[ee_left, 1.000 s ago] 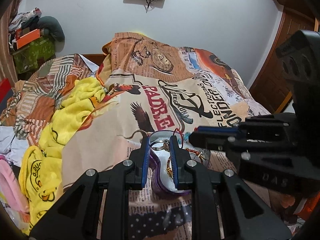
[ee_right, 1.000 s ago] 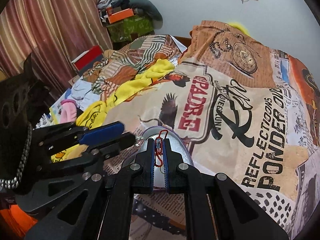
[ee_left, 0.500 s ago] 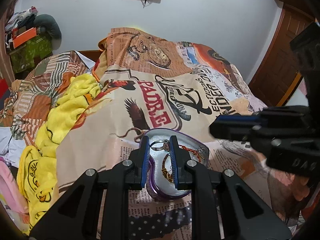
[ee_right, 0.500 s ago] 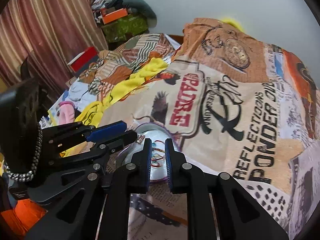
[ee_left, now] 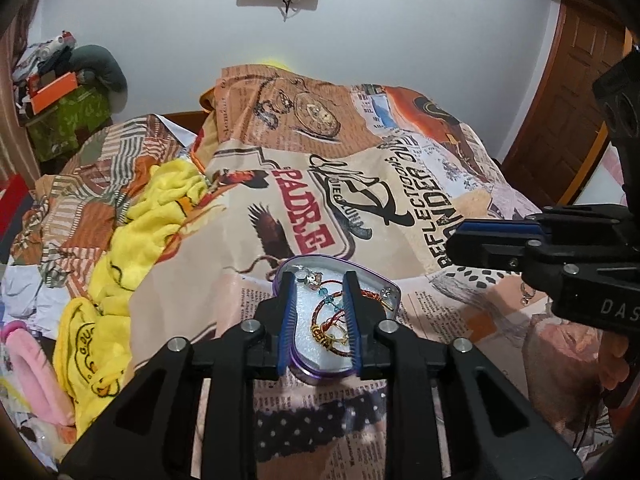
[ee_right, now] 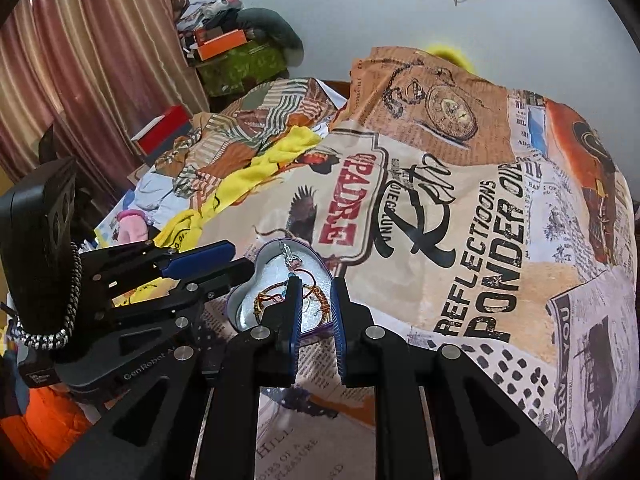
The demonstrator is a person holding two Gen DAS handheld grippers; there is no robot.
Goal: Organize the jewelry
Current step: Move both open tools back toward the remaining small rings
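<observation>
A purple heart-shaped tin (ee_left: 386, 286) (ee_right: 246, 296) lies open on the printed bedspread and holds several bracelets and a red cord bracelet (ee_left: 334, 310) (ee_right: 308, 280). My left gripper (ee_left: 319, 280) hovers just above the tin with its jaws open and empty. My right gripper (ee_right: 315, 284) is open and empty, drawn back to the tin's right; it also shows in the left wrist view (ee_left: 460, 240). The left gripper shows in the right wrist view (ee_right: 236, 260). A small ring (ee_left: 525, 296) lies on the bedspread right of the tin.
A yellow blanket (ee_left: 132, 240) and striped bedding (ee_left: 80, 184) are heaped on the bed's left. A pink slipper (ee_left: 32, 372) lies at the left edge. A wooden door (ee_left: 576, 100) stands at the right. Boxes and clothes (ee_right: 232, 52) pile by the curtain.
My right gripper was shut on the red cord bracelet above the tin; it opened, left the bracelet in the tin and pulled back to the right. The left gripper stayed over the tin.
</observation>
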